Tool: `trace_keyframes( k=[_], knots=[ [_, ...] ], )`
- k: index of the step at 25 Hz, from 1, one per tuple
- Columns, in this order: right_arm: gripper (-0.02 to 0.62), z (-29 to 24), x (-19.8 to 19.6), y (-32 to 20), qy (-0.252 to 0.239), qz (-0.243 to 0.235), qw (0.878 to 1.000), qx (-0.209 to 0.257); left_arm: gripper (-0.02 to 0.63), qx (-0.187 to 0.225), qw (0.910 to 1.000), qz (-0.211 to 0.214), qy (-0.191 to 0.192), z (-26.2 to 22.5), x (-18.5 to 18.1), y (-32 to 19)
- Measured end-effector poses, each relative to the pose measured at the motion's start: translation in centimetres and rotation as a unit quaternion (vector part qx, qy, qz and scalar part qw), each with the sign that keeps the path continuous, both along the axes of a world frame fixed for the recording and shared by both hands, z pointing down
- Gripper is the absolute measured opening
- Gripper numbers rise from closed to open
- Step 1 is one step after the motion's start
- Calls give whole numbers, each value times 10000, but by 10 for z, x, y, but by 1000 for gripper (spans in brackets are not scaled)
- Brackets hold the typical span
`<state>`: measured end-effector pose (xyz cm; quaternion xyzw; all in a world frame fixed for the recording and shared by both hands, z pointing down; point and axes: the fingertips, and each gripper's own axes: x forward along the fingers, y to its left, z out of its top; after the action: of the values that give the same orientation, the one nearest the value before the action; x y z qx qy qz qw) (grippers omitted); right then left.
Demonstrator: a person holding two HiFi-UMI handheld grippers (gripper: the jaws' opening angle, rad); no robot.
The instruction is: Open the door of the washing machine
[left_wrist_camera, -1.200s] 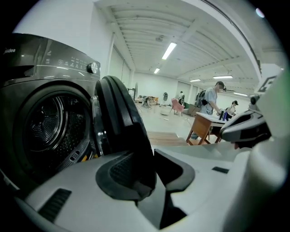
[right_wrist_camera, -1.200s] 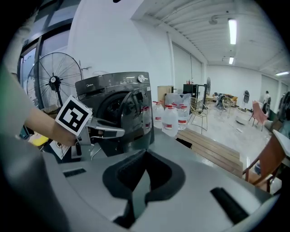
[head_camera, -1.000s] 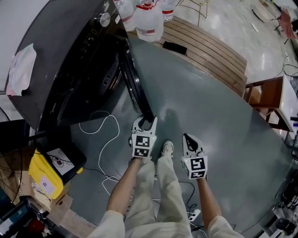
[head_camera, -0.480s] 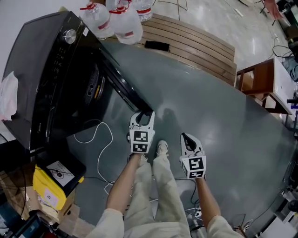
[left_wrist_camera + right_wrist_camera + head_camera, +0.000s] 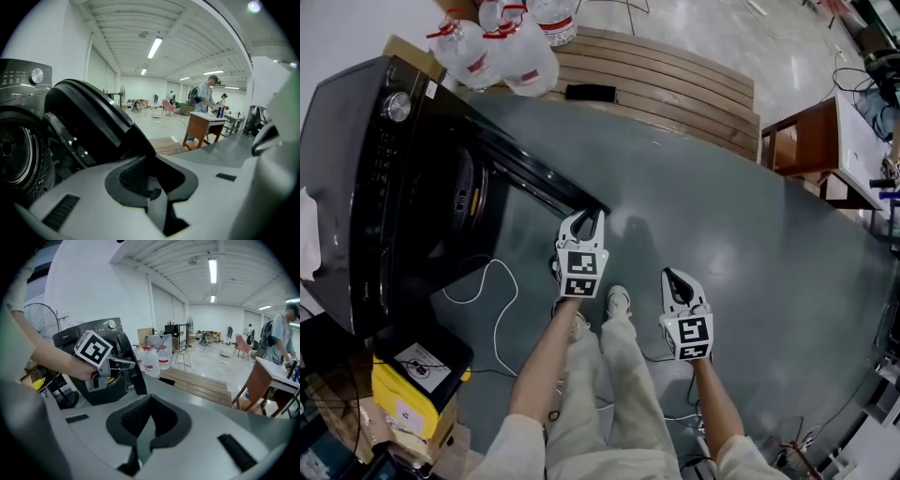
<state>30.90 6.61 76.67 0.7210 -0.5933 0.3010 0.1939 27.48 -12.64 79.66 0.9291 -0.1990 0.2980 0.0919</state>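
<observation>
Left claw [image 5: 587,217], just tightened, on door [image 5: 534,174]

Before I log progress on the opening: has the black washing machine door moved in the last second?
Yes. The black washing machine door has swung further out from the dark washing machine body, opening wider.

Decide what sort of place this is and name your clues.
Probably an open workshop or lab hall, not a home: a washing machine stands under long ceiling lights, with work desks nearby.
</observation>
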Motion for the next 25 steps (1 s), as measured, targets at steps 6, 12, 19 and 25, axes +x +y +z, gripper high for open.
trace_keyframes(
  k=[6, 12, 19, 25],
  knots=[
    [-2, 3, 22, 0, 16, 119, 9999, 12, 58, 122, 9996, 237, 32, -2, 37, -8],
    [-2, 4, 35, 2, 3, 213, 9998, -4, 37, 204, 9993, 319, 14, 0, 66, -21],
    [-2, 6, 45, 11, 4, 294, 9996, -49, 22, 225, 9991, 350, 66, -6, 85, -31],
    [-2, 5, 43, 10, -18, 292, 9996, -16, 8, 216, 9985, 488, 139, -11, 84, -22]
  ],
)
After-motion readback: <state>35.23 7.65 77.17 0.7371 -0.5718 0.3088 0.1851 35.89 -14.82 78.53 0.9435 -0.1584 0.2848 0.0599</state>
